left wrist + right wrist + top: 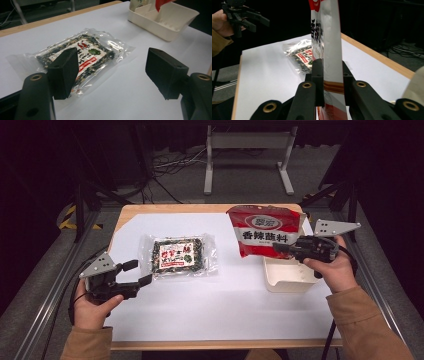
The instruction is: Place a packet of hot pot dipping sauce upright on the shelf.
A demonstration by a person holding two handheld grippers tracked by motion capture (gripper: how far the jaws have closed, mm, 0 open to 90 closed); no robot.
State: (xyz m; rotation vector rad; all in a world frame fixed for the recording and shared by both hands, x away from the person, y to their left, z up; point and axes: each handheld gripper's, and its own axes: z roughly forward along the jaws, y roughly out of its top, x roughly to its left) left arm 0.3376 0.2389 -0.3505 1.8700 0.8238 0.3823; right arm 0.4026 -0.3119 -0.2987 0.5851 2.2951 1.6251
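A clear packet of dark dried bits with a red and white label point(179, 256) point(79, 56) point(302, 58) lies flat on the white sheet. My left gripper point(141, 272) point(113, 72) hovers just left of it, open, with nothing between its jaws. My right gripper point(279, 248) point(331, 82) is shut on the lower edge of a red bag with white characters point(265, 230) point(327, 42). It holds the bag upright above the back of a cream tray point(289, 279) point(172, 30). The left gripper point(259, 20) is also seen far off in the right gripper view.
The table point(150, 211) is wooden and covered by a white sheet point(210, 305). A metal frame point(247, 142) stands on the floor behind it, with cables nearby. Rails run along both sides of the table.
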